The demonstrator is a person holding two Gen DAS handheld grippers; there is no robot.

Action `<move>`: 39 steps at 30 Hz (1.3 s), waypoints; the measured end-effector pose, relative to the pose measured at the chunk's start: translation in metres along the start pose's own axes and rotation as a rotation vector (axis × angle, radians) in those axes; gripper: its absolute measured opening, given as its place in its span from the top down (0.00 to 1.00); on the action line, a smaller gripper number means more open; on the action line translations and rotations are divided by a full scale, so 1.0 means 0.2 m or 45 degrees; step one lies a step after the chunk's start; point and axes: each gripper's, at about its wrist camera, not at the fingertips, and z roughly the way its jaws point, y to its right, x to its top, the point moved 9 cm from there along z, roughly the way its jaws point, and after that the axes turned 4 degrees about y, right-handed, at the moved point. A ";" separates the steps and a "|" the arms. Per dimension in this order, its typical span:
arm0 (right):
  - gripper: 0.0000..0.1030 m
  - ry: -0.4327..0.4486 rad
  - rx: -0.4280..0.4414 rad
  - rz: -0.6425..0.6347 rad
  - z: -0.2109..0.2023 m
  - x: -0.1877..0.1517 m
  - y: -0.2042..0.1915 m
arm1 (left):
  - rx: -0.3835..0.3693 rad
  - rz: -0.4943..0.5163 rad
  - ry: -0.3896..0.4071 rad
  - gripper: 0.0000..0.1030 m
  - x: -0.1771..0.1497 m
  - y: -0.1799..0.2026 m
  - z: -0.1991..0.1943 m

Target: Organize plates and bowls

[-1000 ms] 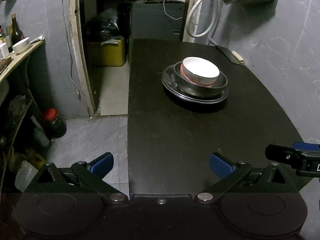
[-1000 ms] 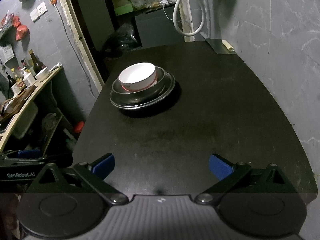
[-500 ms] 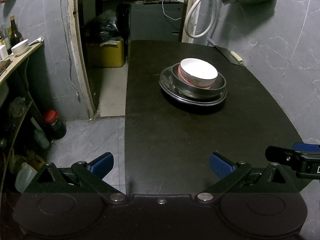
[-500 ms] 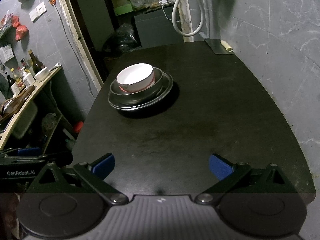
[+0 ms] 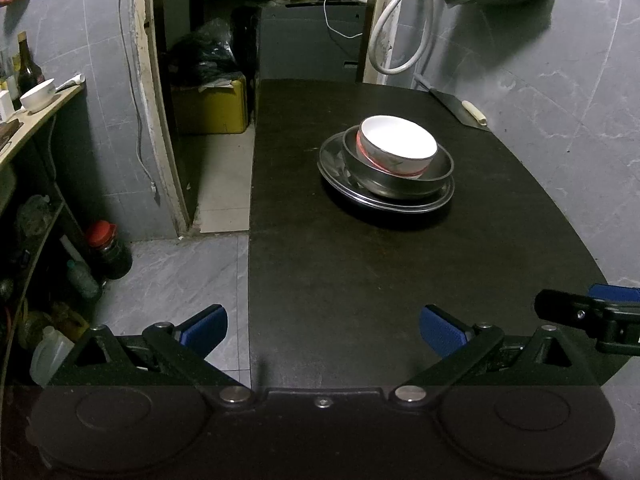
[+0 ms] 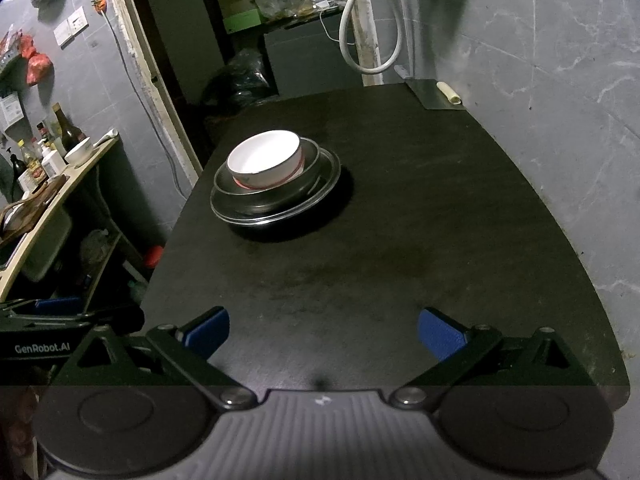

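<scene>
Here, in the left wrist view, the left gripper sits at the bottom of the frame with its blue-tipped fingers spread wide and nothing between them, low over the near edge of the dark table. The right gripper fills the bottom of the right wrist view, likewise released and empty. The stack stands in the upper middle of both frames: a white bowl with a red band nested in a metal bowl, itself resting on a metal plate, well apart from both tools. The plate's far rim is hidden behind the bowls, and whether more dishes lie beneath cannot be told. A cleaver at the table's far right corner is partly dim; its blade edge is hard to make out. Shelf contents at the left edge are dark and cut off. Compared with the earlier frames, the stack appears slightly lower and farther left in the left wrist view; both grippers have kept their jaws open.
</scene>
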 end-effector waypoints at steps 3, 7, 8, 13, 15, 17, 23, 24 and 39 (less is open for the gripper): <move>0.00 -0.001 -0.002 0.001 0.00 0.00 0.00 | -0.001 0.001 -0.001 0.01 0.00 0.00 0.00; 0.00 0.004 -0.013 0.002 0.00 0.01 0.00 | 0.000 -0.001 -0.003 0.01 0.00 0.00 0.00; 0.00 0.005 -0.015 0.003 0.00 0.01 0.00 | 0.000 -0.002 -0.003 0.01 0.00 0.00 0.01; 0.00 0.006 -0.017 0.001 0.00 0.01 0.00 | 0.000 -0.003 -0.004 0.01 0.00 -0.01 0.01; 0.00 0.007 -0.017 0.002 0.00 0.01 0.00 | 0.000 -0.003 -0.004 0.01 0.00 -0.01 0.01; 0.00 0.007 -0.018 0.003 0.00 0.01 0.00 | 0.000 -0.002 -0.005 0.01 0.00 -0.01 0.01; 0.00 0.007 -0.023 0.005 0.00 0.01 -0.01 | -0.006 -0.001 -0.008 0.01 0.00 -0.01 0.01; 0.00 0.006 -0.023 0.004 0.00 0.01 -0.01 | -0.005 -0.001 -0.008 0.01 0.00 -0.01 0.01; 0.00 -0.006 -0.041 0.008 0.03 0.01 -0.01 | -0.021 -0.037 -0.035 0.01 0.00 -0.03 0.04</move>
